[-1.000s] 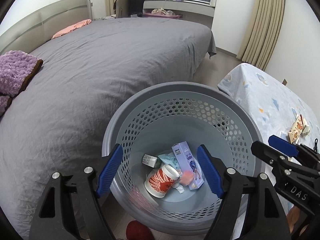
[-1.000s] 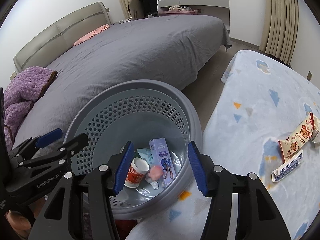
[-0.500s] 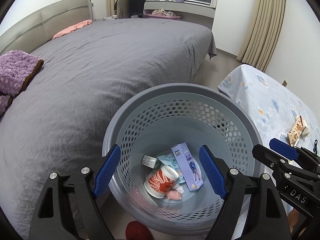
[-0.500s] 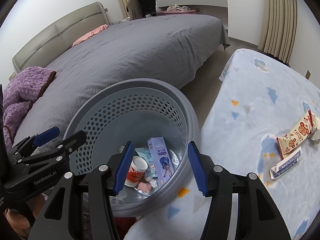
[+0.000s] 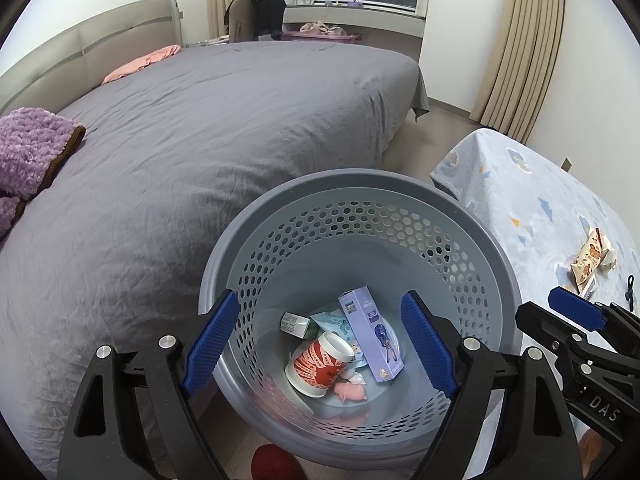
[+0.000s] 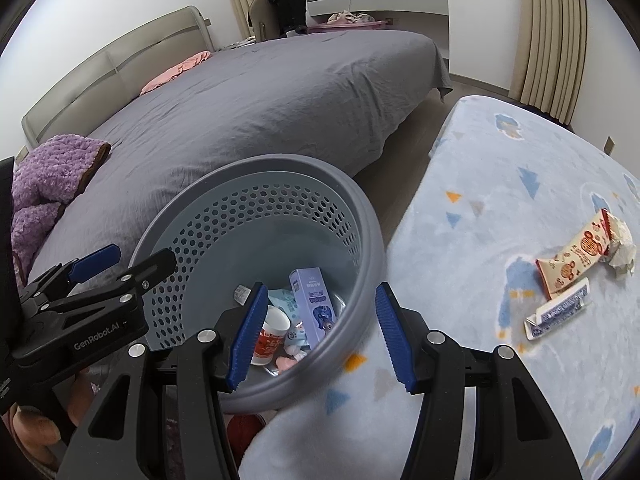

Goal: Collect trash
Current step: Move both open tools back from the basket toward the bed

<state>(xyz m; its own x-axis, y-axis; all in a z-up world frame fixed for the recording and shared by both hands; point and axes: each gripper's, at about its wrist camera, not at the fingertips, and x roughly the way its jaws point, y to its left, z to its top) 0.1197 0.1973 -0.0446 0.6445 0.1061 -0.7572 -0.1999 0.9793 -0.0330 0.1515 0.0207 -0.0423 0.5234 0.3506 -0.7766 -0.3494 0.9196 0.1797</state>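
A grey perforated basket (image 5: pixel 352 179) stands between the bed and the table, also in the right wrist view (image 6: pixel 260 162). At its bottom lie a red-and-white paper cup (image 5: pixel 320 364), a purple box (image 5: pixel 370 334), a teal wrapper (image 5: pixel 336 322), a small carton (image 5: pixel 296 322) and a small pink piece (image 5: pixel 351 392). My left gripper (image 5: pixel 320 340) hangs over the basket, its jaws opening with nothing between them. My right gripper (image 6: pixel 320 338) is open and empty over the basket's right rim. On the table lie a snack wrapper (image 6: pixel 576 258), crumpled tissue (image 6: pixel 622 246) and a blue-white wrapper (image 6: pixel 560 312).
A big bed with a grey cover (image 5: pixel 220 128) fills the left and back, with a purple blanket (image 5: pixel 28 152) on it. The table's light blue patterned cloth (image 6: pixel 500 200) is at the right. A red round thing (image 5: pixel 276 462) sits on the floor by the basket.
The small pink piece dropped from level with the left gripper's fingers to the basket's bottom, beside the cup. The left jaws spread wider. The right gripper shifted slightly toward the table.
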